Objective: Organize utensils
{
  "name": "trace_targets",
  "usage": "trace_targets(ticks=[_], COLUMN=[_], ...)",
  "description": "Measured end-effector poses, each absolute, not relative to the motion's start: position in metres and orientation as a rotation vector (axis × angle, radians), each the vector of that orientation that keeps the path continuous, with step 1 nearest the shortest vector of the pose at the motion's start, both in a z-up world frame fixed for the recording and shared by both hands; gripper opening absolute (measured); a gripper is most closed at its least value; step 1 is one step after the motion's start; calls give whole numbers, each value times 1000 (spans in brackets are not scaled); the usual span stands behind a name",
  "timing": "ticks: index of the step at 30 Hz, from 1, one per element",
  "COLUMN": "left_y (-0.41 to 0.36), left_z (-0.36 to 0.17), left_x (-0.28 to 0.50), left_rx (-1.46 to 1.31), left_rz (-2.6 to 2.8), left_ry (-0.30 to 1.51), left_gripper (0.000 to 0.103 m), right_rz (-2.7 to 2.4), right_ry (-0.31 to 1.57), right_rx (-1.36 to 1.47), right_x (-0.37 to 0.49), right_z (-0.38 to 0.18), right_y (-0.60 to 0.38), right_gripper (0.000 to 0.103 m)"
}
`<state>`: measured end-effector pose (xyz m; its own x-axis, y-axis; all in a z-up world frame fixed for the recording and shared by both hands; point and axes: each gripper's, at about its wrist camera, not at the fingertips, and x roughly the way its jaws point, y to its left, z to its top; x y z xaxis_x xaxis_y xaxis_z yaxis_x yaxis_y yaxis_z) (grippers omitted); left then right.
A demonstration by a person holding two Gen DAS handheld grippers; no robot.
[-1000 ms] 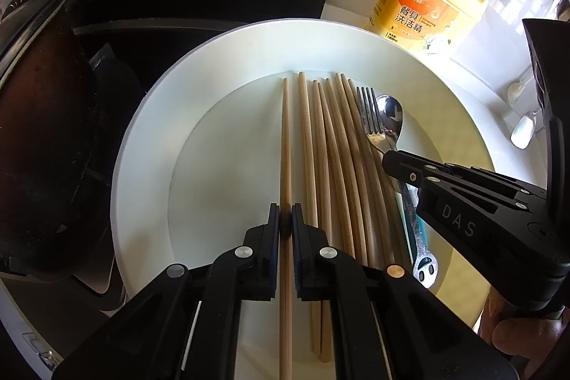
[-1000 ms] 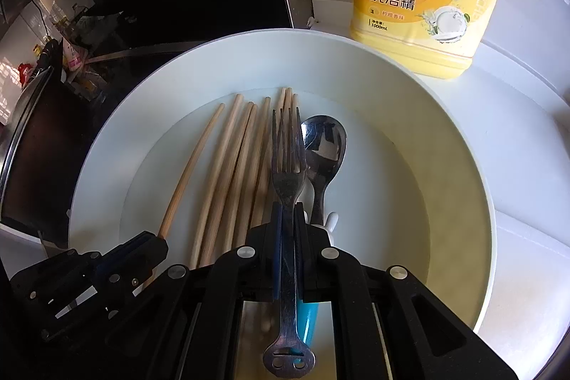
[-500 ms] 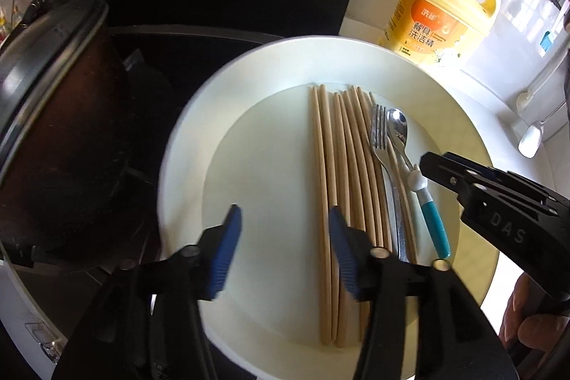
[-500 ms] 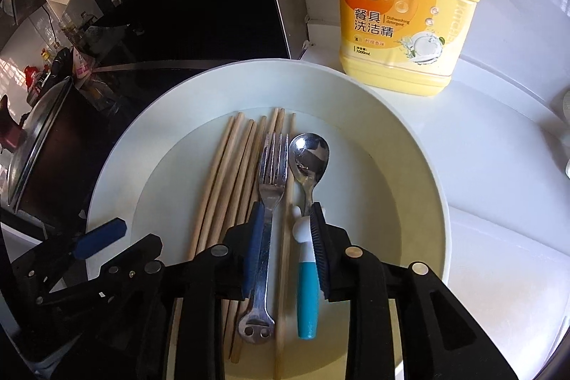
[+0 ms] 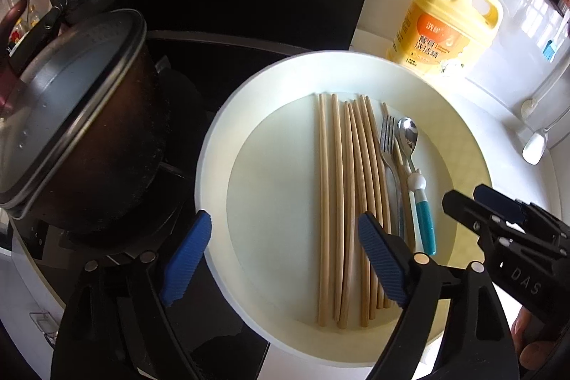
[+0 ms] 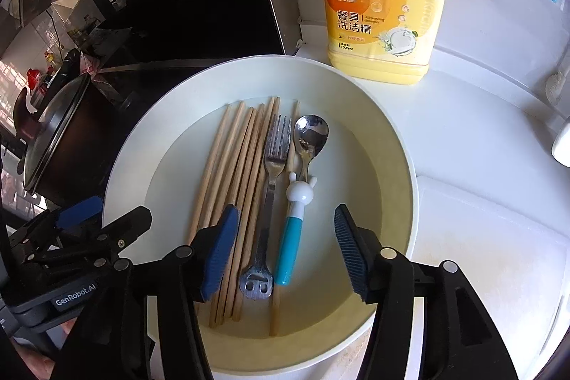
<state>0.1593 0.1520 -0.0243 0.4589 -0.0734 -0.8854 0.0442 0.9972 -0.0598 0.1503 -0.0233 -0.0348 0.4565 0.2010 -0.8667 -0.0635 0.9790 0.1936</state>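
Chopsticks (image 5: 351, 216), fork (image 5: 390, 162) and spoon (image 5: 413, 166) lie side by side in the white plate (image 5: 213, 166), tips pointing far, and from the left wrist we get the whole dark lidded pot (image 5: 82, 130) just left of the plate. From the right wrist that pot (image 6: 53, 138) shrinks to the far-left edge, but we now see the fork's (image 6: 272, 180) handle end and the little white rabbit head on the spoon's (image 6: 297, 202) teal handle. Chopsticks (image 6: 235, 187) sit left, fork in the middle, spoon right, all inside the plate (image 6: 392, 166). Our left gripper (image 5: 285, 259) hangs over the plate's near-left rim, fingers spread wide, holding nothing. Our right gripper (image 6: 286, 244) hovers above the fork and spoon handles, fingers spread too, nothing between them. Beyond the plate stands the yellow detergent bottle (image 6: 381, 13) on the white counter (image 6: 481, 148).
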Motion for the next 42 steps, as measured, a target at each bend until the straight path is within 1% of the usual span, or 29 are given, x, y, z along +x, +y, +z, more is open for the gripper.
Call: trace_targets(ticks=[4,7,12,42], left_y=[154,155,153,155], left_z=[-17,-12,-6,12], left_x=[157,156,153,145], left_rx=[-39,-49,-46,-39], left_rz=[-52,-42,-28,-12], left_ry=[1091,1095,1098,1090], left_gripper=[89,94,96,96], right_rz=[155,140,112,92], right_ry=[1104,1119,1130,1151], right_rx=[132,124,122,136], right_x=[145,143,139,130], right_z=[-32,-32,-29,-20], right_y=[-22,-21,-21,-17], right_gripper=[62,62,64,64])
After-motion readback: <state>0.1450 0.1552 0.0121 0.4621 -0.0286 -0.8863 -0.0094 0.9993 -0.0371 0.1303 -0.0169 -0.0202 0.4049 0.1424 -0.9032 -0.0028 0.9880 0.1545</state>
